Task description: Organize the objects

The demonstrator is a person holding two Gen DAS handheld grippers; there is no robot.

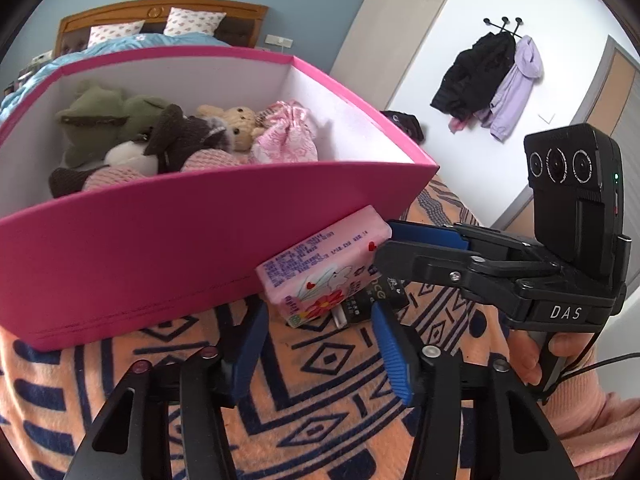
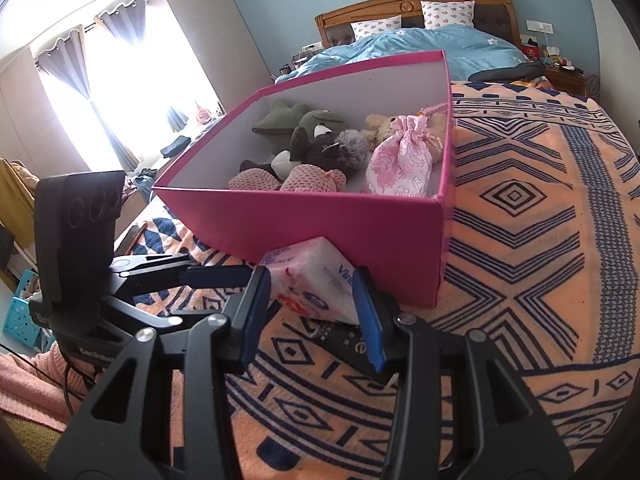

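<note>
Bright window [image 2: 100,92] glare, sharp focus, fisheye-warped dark edges.

A bed covered with an orange blanket [image 2: 520,240] patterned in dark blue diamonds, chevrons and stripes. On the blanket sits an open pink box [image 2: 320,224] with white inner walls. Against the box's near wall, a pink tissue pack [image 1: 320,268] leans tilted, one end raised. Under its lower end a flat black packet [image 1: 372,300] lies on the blanket. Farther back, a light blue duvet [image 2: 440,46] covers the bed.
</note>
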